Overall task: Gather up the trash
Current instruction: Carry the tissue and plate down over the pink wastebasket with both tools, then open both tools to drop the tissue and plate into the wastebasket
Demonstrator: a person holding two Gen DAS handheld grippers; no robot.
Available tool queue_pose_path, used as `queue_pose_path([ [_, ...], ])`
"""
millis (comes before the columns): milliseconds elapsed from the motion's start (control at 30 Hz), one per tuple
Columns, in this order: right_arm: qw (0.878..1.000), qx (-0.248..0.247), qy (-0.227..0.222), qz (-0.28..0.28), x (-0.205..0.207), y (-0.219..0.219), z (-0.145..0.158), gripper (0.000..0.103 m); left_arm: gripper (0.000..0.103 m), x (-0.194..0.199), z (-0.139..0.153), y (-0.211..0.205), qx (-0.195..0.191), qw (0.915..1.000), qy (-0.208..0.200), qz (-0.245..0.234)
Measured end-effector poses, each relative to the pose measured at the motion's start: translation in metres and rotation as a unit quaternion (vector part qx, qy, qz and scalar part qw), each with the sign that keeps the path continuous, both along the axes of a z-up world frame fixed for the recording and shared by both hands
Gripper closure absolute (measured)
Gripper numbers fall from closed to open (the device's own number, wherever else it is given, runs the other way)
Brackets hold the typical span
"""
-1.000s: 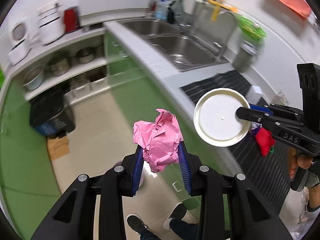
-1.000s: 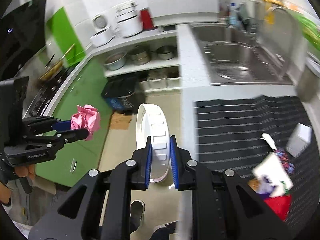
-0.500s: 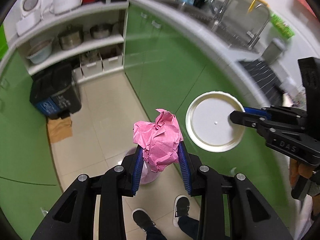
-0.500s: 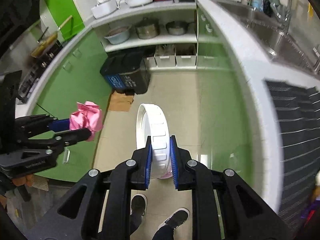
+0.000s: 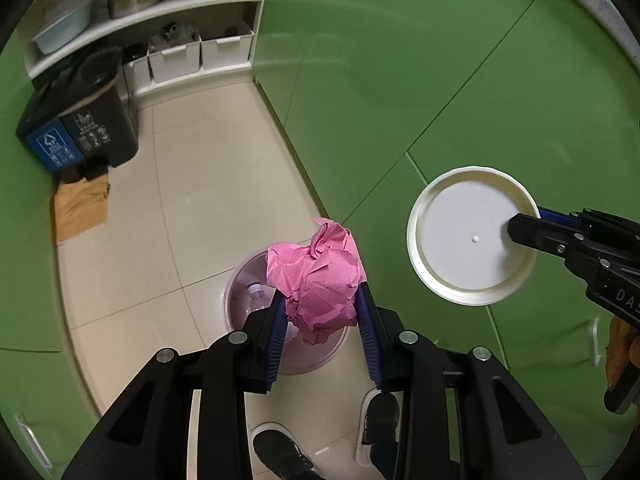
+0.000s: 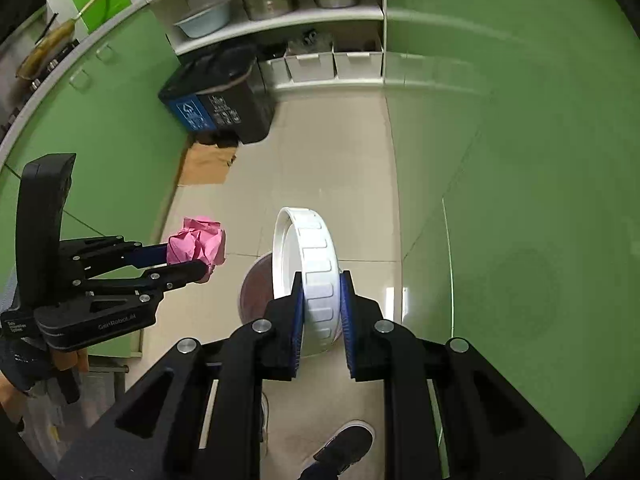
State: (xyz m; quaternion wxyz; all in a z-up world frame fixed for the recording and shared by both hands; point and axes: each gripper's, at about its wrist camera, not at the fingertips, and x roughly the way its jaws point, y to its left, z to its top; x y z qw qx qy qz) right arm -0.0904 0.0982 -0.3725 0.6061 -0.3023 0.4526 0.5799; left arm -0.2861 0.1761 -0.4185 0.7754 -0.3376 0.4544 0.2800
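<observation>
Left wrist view: the left gripper [image 5: 322, 320] clamps a crumpled pink paper ball [image 5: 318, 286] at lower centre, above a round pink bin [image 5: 240, 300] on the floor. At right, the right gripper [image 5: 524, 226] pinches a white lid [image 5: 460, 240] by its rim.

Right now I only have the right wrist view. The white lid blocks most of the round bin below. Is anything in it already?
Observer: Yes. The left wrist view shows a clear plastic bottle lying inside the pink bin.
Operator: Is the pink paper over the opening?
Observer: From the left gripper, the crumpled pink paper overlaps the bin's right half; its height above I cannot tell.
Operator: How am I holding the lid?
Observer: The right gripper pinches the white lid at its right rim, hollow underside facing the left camera, off to the right of the bin.
</observation>
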Motion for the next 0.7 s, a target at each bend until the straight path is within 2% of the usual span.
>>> queue_pose_path([
  [33,1.0,-0.001,0.0,-0.001,0.001,0.0,-0.006,0.087,0.066,0.0,-0.005,0.001,0.002,1.0,0.001,0.002],
  [67,1.0,-0.001,0.0,-0.002,0.001,0.001,-0.01,0.087,0.06,0.001,-0.007,0.003,0.004,1.0,0.001,0.003],
  [100,1.0,-0.001,0.001,-0.003,0.002,0.001,-0.013,0.087,0.036,0.0,-0.011,0.005,0.007,0.9999,0.003,0.008],
  [133,1.0,-0.001,0.001,-0.003,0.002,0.001,-0.017,0.087,0.017,0.0,-0.012,0.005,0.01,0.9999,0.003,0.012],
  [167,1.0,-0.001,0.0,-0.003,0.002,0.001,-0.019,0.087,0.006,-0.001,-0.011,0.004,0.016,0.9998,-0.002,0.015],
  [367,1.0,-0.004,-0.001,0.003,-0.005,0.003,-0.025,0.087,0.006,-0.008,-0.017,0.006,0.019,0.9995,0.006,0.022],
  [700,1.0,-0.01,0.011,0.021,-0.013,0.011,-0.034,0.087,0.006,-0.029,-0.007,0.013,0.025,0.9985,0.01,0.049],
])
